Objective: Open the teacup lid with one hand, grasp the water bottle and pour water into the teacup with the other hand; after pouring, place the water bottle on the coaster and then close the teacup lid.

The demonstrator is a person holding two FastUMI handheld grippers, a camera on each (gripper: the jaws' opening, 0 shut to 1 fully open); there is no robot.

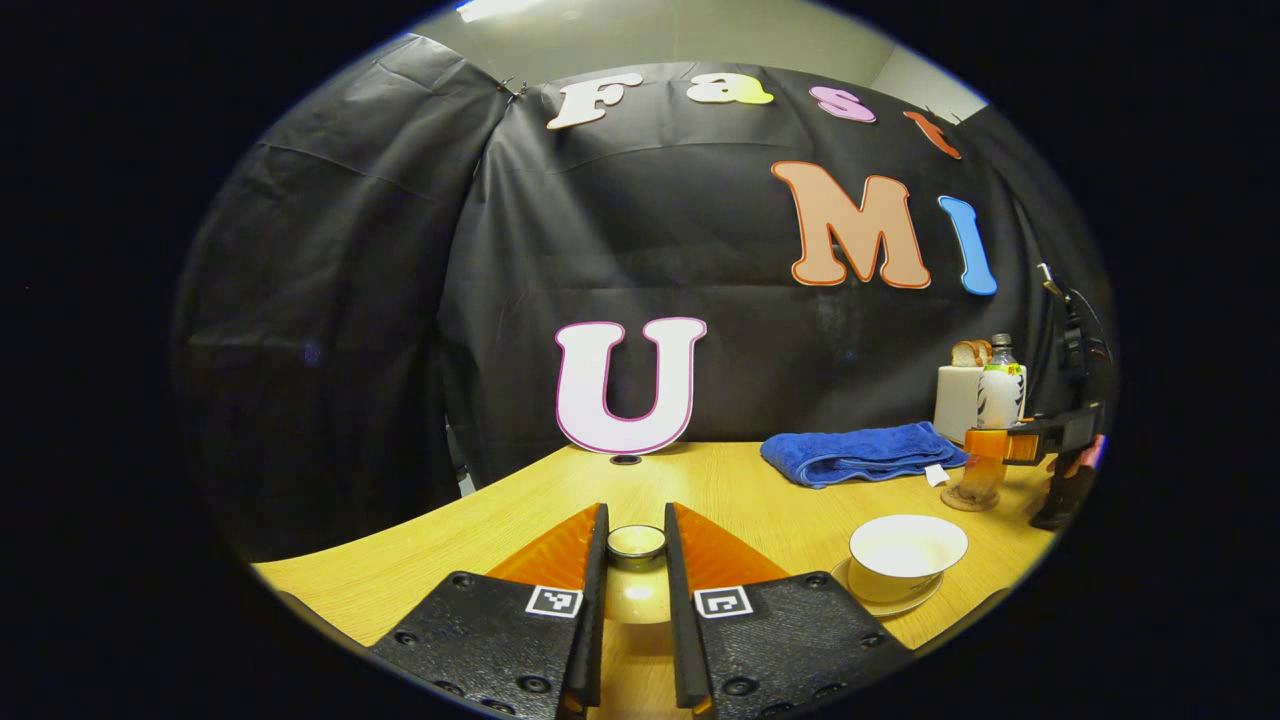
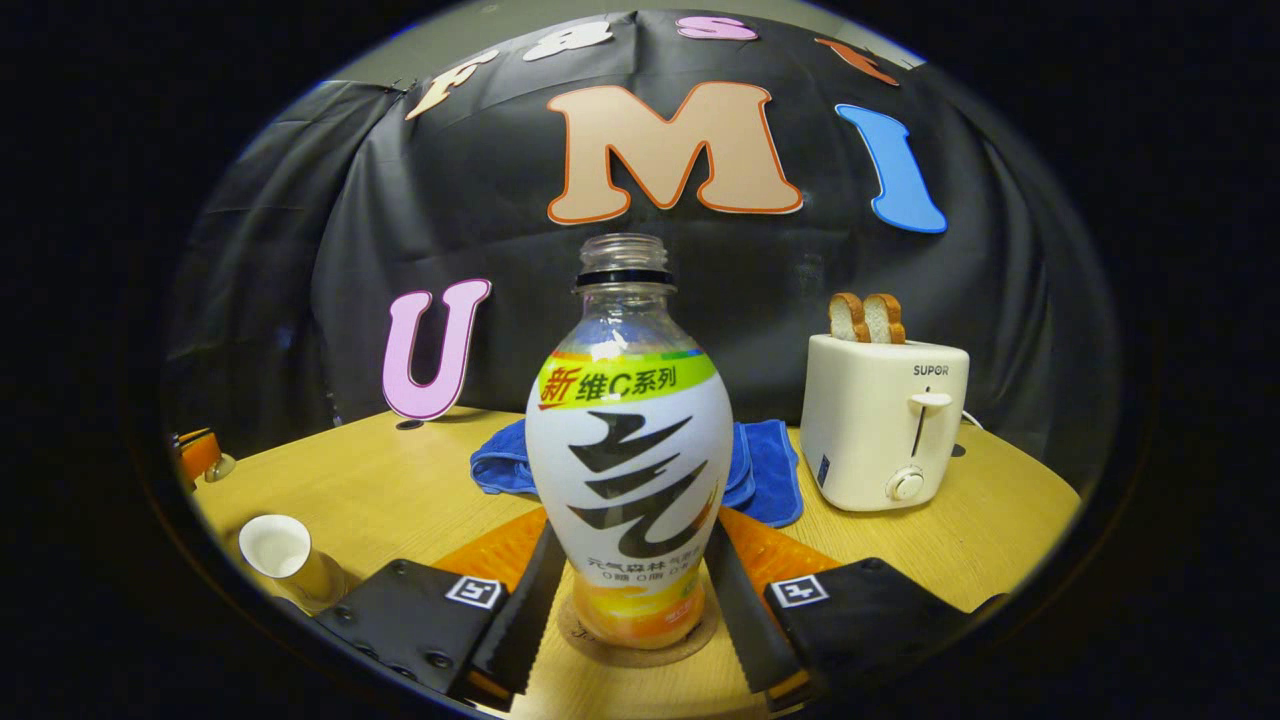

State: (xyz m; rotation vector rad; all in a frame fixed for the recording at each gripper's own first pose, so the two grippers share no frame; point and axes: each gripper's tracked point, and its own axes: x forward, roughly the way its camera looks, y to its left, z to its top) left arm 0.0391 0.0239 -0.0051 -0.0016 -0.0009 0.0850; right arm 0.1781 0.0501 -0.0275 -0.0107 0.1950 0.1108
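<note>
My left gripper (image 1: 636,515) is shut on the knob of the pale teacup lid (image 1: 635,590) and holds it above the wooden table (image 1: 700,480). The white teacup (image 1: 905,555) stands uncovered on its saucer (image 1: 925,600) to the right; in the right gripper view the teacup (image 2: 275,550) is at the lower left. The capless water bottle (image 2: 630,450) stands upright on a round coaster (image 2: 700,635), with my right gripper (image 2: 635,535) shut around its lower body. In the left gripper view the bottle (image 1: 1000,395) and right gripper (image 1: 1000,445) are at the far right.
A folded blue towel (image 1: 860,452) lies behind the teacup and the bottle. A white toaster (image 2: 885,420) holding two bread slices stands at the back right. The black cloth wall closes off the table's far side.
</note>
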